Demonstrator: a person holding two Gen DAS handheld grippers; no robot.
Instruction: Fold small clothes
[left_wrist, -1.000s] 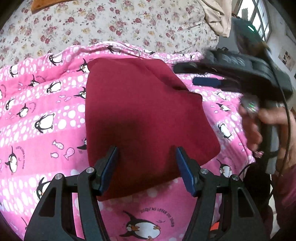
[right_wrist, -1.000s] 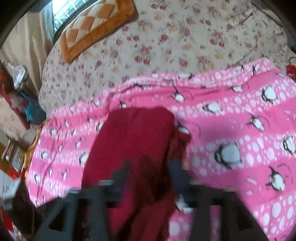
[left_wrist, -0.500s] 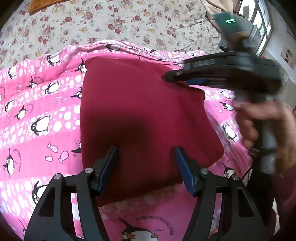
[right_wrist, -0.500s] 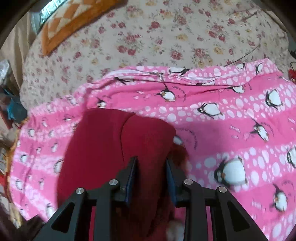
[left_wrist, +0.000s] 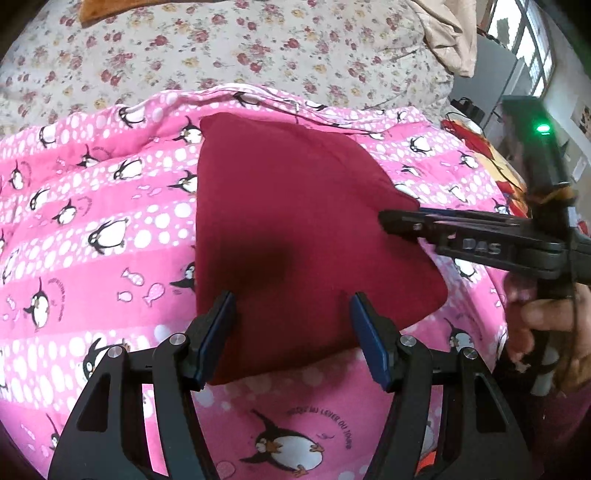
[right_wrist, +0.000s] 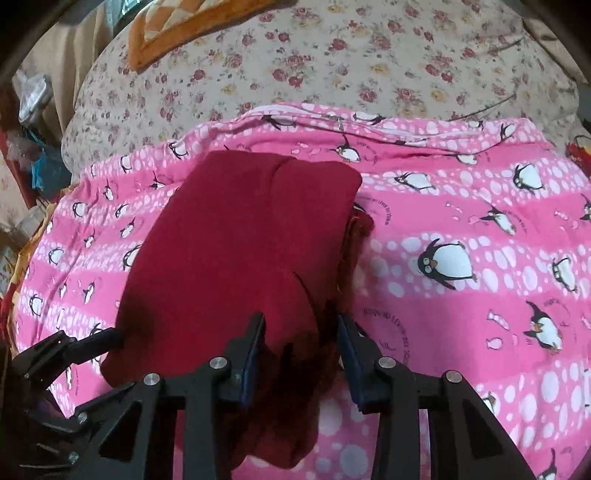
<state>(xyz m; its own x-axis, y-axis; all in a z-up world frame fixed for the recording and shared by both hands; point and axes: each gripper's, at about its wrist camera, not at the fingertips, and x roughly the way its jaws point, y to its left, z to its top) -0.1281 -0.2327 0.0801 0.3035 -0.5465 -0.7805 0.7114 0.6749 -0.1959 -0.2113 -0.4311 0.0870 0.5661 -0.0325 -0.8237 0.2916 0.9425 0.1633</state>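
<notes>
In the left wrist view, the folded dark red garment (left_wrist: 295, 236) lay flat on the pink penguin-print quilt (left_wrist: 92, 229), its long axis running away from the camera toward the floral bedsheet (left_wrist: 221, 48). The left gripper (left_wrist: 291, 332) hovered over the garment's near edge with its jaws spread wide, pinching nothing. The right gripper (left_wrist: 399, 221) reached in from the right at the garment's right edge.

In the right wrist view, the garment (right_wrist: 240, 251) again stretched lengthwise away from the lens, narrower at the far end. The right gripper (right_wrist: 301, 347) stood with jaws apart astride the near right edge; whether they touched the cloth was hard to tell. An orange checked cushion (right_wrist: 177, 29) rested on the sheet beyond.
</notes>
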